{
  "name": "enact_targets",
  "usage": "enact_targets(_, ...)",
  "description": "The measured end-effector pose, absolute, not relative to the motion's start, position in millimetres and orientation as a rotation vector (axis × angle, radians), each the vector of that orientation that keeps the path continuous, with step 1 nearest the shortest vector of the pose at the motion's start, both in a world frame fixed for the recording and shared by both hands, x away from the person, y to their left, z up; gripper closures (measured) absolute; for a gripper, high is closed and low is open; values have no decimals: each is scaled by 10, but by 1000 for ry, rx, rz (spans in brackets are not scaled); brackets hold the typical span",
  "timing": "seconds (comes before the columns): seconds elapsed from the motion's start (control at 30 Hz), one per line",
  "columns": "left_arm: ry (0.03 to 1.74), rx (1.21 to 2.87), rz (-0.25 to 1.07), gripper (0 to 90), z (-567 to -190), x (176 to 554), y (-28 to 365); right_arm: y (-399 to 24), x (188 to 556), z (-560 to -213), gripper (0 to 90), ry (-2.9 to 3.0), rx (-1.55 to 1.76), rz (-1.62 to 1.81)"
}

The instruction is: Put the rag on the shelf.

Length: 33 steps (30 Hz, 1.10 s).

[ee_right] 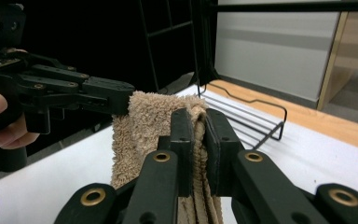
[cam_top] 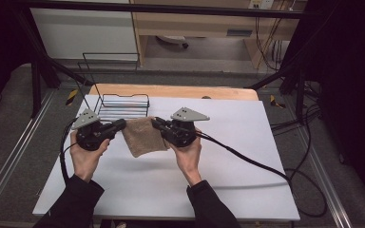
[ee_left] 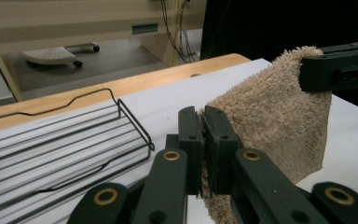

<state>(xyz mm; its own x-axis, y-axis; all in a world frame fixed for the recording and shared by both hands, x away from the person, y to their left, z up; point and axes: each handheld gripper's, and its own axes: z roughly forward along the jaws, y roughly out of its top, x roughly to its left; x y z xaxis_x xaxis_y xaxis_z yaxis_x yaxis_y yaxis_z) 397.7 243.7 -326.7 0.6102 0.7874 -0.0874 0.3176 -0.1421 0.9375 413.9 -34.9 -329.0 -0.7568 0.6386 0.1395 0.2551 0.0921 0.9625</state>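
A tan terry towel (cam_top: 143, 137) hangs folded between my two grippers, lifted a little above the white table top (cam_top: 247, 142). My left gripper (cam_top: 122, 124) is shut on the towel's left upper corner; its view shows the cloth (ee_left: 270, 116) pinched between the jaws (ee_left: 204, 140). My right gripper (cam_top: 155, 123) is shut on the right upper corner, with several cloth layers (ee_right: 149, 116) squeezed between its jaws (ee_right: 199, 140). Each gripper view also shows the other gripper (ee_left: 340, 70) (ee_right: 74, 93) clamping the far corner.
A black wire rack (cam_top: 123, 105) stands just behind the towel at the table's far left. The wooden table edge (cam_top: 171, 90) runs along the back. Cables (cam_top: 256, 164) trail from the right gripper over the table's right side.
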Motion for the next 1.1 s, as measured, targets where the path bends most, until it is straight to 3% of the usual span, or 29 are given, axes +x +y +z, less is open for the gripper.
enact_targets(1.1,899,1588,644,856,-2806,4093,2806,79,4315,-2918,830,1916,823,1774)
